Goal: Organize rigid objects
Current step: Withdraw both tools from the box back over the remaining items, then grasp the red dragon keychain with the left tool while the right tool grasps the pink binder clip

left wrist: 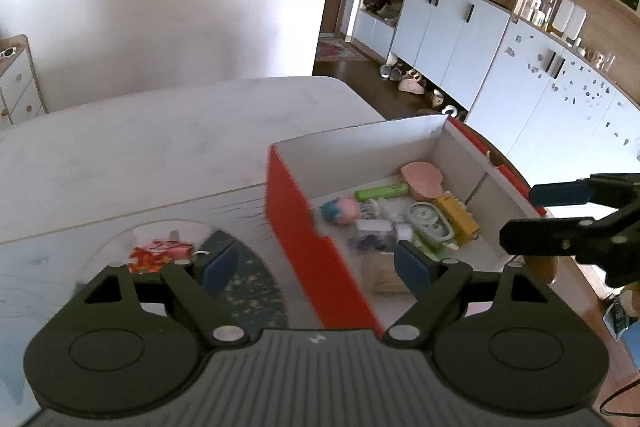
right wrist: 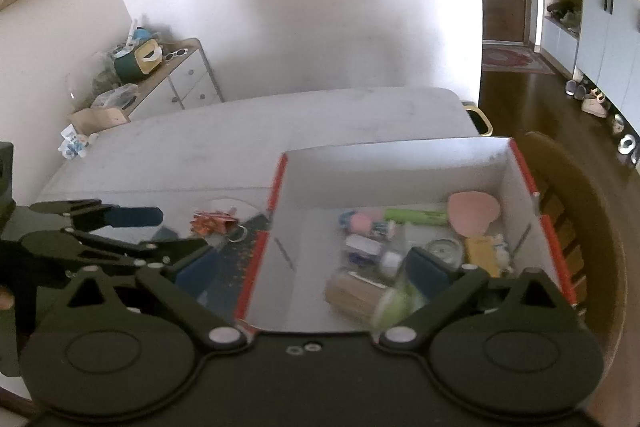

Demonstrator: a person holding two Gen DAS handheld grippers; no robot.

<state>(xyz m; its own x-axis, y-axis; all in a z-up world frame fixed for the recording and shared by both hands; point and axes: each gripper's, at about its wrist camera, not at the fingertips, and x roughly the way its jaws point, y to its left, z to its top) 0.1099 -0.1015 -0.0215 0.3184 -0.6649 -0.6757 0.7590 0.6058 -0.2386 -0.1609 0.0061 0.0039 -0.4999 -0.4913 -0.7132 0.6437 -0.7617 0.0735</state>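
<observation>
A red cardboard box with white inner walls stands on the table and holds several small objects: a pink paddle, a green bar, a yellow block, a pink-and-blue toy. A blurred tan cylinder with a green end lies at the box's near side. A red-orange trinket with a key ring lies left of the box on a clear round mat. My left gripper is open and empty, straddling the box's red wall. My right gripper is open and empty over the box.
The pale table stretches behind the box. A dark patterned item lies under the left gripper. A wooden chair stands right of the box. Cabinets line the far right wall; a low dresser stands at the left.
</observation>
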